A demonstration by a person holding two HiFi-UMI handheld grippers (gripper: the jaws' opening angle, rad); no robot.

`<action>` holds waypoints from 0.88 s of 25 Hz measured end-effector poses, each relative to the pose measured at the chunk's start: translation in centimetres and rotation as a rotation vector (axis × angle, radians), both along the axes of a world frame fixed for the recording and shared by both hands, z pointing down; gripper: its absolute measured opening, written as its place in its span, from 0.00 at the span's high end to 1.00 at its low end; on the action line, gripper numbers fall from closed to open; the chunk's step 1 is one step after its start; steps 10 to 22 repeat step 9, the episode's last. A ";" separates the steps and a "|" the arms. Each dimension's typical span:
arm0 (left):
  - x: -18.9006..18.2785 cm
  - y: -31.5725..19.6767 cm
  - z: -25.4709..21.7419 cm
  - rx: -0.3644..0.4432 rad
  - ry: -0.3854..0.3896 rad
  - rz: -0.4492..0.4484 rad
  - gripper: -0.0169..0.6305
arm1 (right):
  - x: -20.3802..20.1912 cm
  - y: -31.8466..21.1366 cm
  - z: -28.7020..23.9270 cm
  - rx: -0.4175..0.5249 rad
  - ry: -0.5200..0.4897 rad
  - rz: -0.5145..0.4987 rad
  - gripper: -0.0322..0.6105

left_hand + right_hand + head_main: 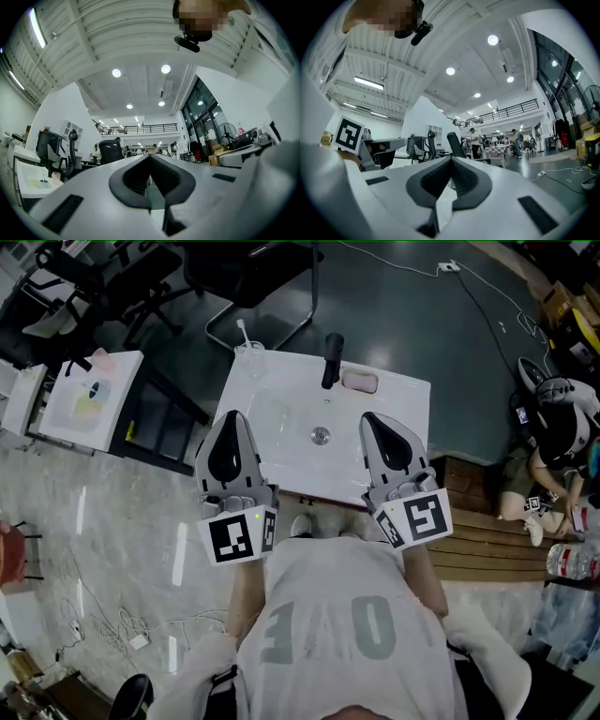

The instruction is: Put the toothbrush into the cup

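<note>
Both tools hang side by side over the near edge of the white desk point(272, 409), and neither is working. The left tool point(232, 420) has its jaws pressed together with nothing between them, and the right tool point(371, 420) is closed and empty as well. Each points level, out into the room rather than down at anything. To me that looks like a resting pose, either before the job starts or after it is done.

The clear cup point(250, 352) stands at the far left corner of the desk, well apart from both tools. A thin white stick, which I take for the toothbrush point(243, 331), seems to rise out of it. It is too small for me to be certain that it stands inside.

The desk has a basin sunk into it with a drain point(321, 435) in the middle. A black tap point(331, 359) stands at the far edge, with a pink soap point(359, 382) just to its right.

Around it are a dark floor with office chairs point(253, 268) beyond, pale marbled floor on the left and a wooden step point(487, 540) on the right. The hall is high, with ceiling lights.
</note>
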State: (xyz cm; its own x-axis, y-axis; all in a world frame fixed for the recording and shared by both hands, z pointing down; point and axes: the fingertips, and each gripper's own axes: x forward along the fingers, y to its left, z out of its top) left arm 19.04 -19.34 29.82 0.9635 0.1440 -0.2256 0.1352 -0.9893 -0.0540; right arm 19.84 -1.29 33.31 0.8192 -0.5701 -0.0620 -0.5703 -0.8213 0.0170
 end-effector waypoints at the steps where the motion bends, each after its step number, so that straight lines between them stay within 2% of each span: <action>1: 0.0 0.0 0.0 0.000 -0.001 0.004 0.93 | 0.0 -0.1 0.0 -0.002 -0.001 0.003 0.90; 22: 0.2 -0.8 -0.4 -0.010 0.001 0.011 0.93 | -0.2 -0.5 -0.1 -0.017 0.001 0.011 0.90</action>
